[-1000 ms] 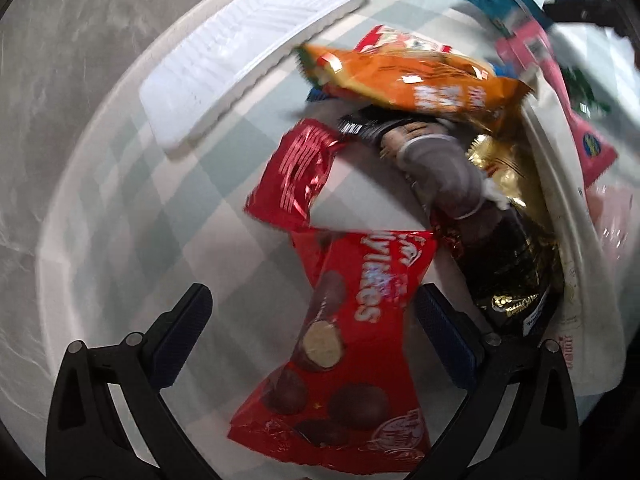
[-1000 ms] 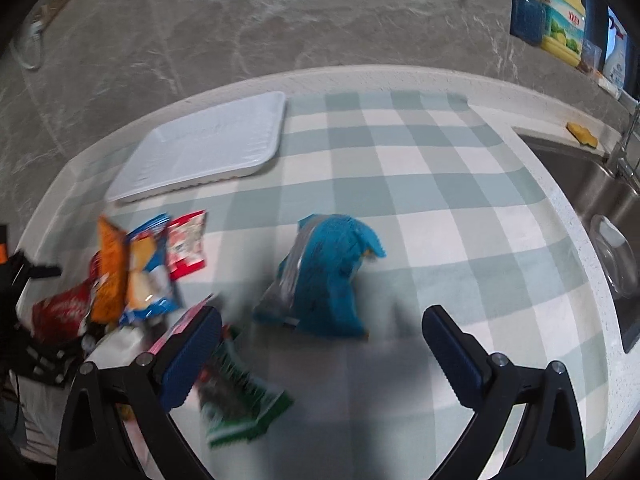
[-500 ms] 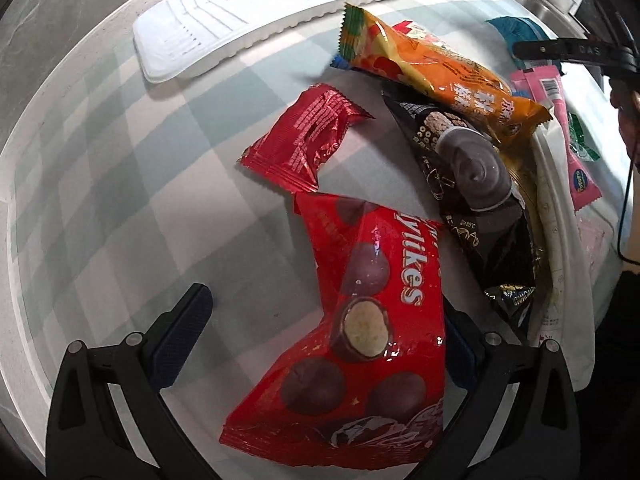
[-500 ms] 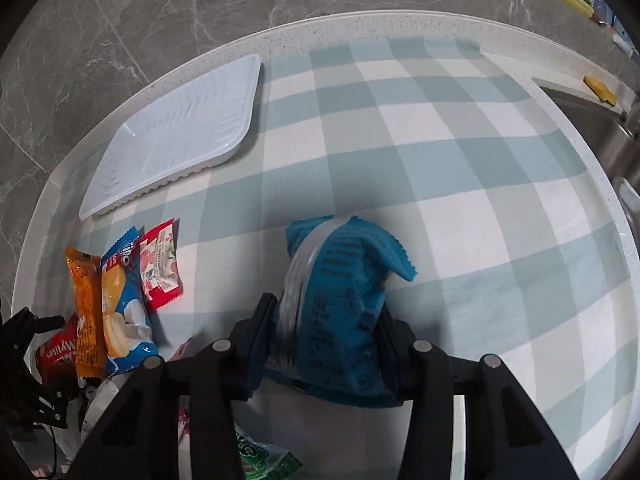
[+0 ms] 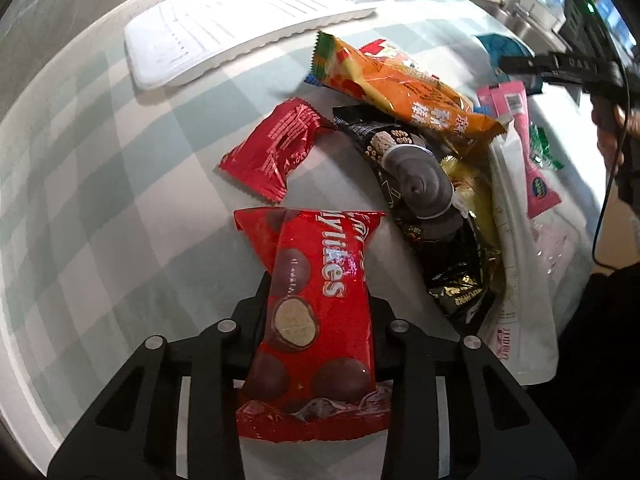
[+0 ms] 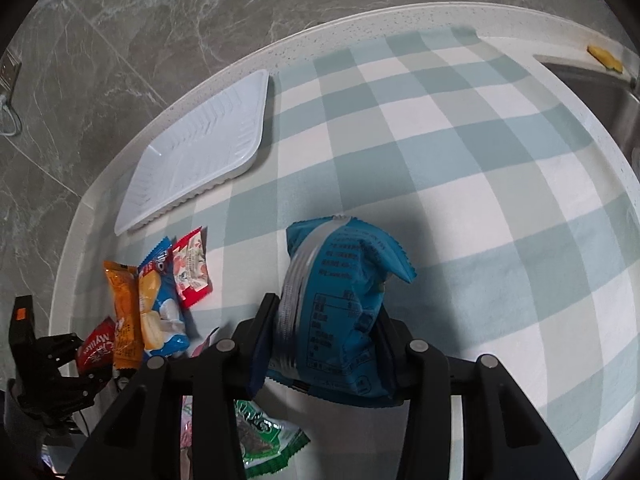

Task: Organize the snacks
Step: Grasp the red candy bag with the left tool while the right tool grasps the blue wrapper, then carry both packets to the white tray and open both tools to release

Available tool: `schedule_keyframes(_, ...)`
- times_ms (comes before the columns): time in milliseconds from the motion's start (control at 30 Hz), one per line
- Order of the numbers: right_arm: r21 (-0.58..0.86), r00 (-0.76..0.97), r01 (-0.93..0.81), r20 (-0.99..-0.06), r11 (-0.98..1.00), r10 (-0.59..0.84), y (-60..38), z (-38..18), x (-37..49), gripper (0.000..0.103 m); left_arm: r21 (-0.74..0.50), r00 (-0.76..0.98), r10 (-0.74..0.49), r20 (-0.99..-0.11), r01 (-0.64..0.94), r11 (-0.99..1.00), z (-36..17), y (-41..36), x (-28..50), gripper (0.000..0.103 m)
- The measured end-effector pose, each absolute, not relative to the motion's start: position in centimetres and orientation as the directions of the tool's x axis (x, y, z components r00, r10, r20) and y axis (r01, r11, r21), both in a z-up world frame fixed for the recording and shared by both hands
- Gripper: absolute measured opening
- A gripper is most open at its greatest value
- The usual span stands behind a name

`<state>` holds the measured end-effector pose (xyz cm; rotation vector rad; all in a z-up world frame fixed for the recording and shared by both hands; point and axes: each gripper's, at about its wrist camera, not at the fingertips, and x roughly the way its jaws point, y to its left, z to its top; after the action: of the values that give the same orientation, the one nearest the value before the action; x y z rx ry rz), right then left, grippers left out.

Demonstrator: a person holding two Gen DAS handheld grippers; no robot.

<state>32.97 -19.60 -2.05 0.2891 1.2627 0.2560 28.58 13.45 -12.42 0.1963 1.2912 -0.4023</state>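
Where legible, red bag (image 5: 316, 320) "Mylikes", blue-orange packet (image 6: 160, 312) "OREO"

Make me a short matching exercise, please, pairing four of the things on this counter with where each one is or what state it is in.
Things:
1. red chocolate-ball bag
2. blue snack bag
3. white tray
4. orange packet

Places or states:
A. lies on top of the snack pile, resting across other packets
B. pinched in the right tool
C. holds nothing, near the counter's far edge
D. between the fingers of the left tool, whose jaws are closing on it

Pairs: 1-D, 2-B, 3-C, 4-A
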Motion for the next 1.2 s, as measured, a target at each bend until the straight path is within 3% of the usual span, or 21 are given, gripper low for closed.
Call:
schedule_keyframes(500,0.482,0.304,-0.004,-0.834,0.876,0.461,-21.1,0.0,31.2,0.046,-0.164,0.285,-0.262,-0.922,0.324,0.932,-8.0,14.6,27.4,0.032)
schedule_keyframes(1200,0.521,0.277,-0.117,-0.801,0.846,0.531,-18.0,2.1,37.8,0.046,-0.263,0.4,-0.339,-0.852,0.233,0.936,-3.2,17.2,38.1,0.032)
